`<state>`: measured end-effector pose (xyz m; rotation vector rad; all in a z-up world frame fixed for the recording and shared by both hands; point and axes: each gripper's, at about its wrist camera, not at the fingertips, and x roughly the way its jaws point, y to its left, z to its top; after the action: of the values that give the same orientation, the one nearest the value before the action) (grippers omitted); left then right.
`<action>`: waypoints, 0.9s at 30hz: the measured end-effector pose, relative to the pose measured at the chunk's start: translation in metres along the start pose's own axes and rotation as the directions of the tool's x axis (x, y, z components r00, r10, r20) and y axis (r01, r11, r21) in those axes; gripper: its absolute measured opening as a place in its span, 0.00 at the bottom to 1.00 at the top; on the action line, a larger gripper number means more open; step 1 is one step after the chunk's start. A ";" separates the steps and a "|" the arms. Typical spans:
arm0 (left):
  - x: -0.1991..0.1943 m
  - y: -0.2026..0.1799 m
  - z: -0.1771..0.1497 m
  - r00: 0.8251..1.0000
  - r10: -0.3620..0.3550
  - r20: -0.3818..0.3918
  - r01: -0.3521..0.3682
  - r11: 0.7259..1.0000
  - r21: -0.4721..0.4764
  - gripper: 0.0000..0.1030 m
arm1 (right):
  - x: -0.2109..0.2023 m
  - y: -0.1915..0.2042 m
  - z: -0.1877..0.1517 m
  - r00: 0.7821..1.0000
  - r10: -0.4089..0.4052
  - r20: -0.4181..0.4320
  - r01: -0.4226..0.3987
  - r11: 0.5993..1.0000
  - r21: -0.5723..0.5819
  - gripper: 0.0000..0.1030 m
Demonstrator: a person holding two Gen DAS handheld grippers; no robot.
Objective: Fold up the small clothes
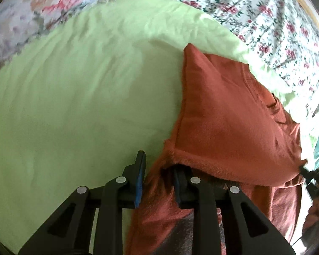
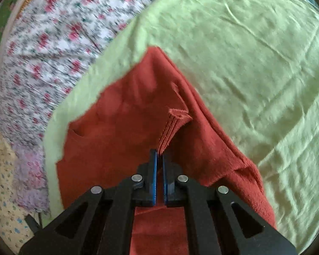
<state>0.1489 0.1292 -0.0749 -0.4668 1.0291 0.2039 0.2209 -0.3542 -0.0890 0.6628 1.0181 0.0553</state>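
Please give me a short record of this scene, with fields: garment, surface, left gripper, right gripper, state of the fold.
garment: rust-red shirt, partly lifted and draped
surface: light green sheet over a floral bedcover
left gripper: jaws partly apart, the shirt's edge between the fingers; a firm pinch cannot be confirmed
right gripper: shut on a bunched edge of the shirt
other items: a patterned yellow cloth at the sheet's side
state of the fold: not finished; the shirt hangs between both grippers
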 end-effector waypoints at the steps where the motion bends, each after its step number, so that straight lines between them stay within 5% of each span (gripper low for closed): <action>1: 0.001 0.003 -0.001 1.000 -0.006 -0.003 0.006 1.000 -0.010 0.25 | 0.006 -0.004 -0.002 1.000 -0.008 -0.020 0.008 1.000 0.007 0.05; 10: 0.001 0.024 -0.003 0.996 -0.085 -0.040 0.082 0.994 -0.077 0.28 | 0.009 -0.016 -0.006 0.997 -0.013 -0.079 0.014 1.000 0.021 0.08; 17: -0.021 0.021 -0.016 0.995 -0.070 -0.078 0.071 0.997 0.006 0.30 | -0.022 -0.014 -0.015 0.997 0.002 -0.080 -0.003 1.000 -0.022 0.32; 25: -0.040 -0.003 -0.010 0.997 -0.053 -0.062 0.063 0.984 0.164 0.45 | -0.048 -0.008 -0.036 0.996 -0.006 -0.093 -0.005 0.993 -0.117 0.36; 27: -0.040 -0.011 0.012 0.995 -0.086 -0.042 0.091 0.985 0.147 0.60 | -0.052 -0.006 -0.038 0.997 -0.005 -0.080 -0.005 0.992 -0.126 0.42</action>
<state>0.1420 0.1266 -0.0325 -0.3812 1.0479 0.0390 0.1611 -0.3584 -0.0658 0.5489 1.0822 0.1463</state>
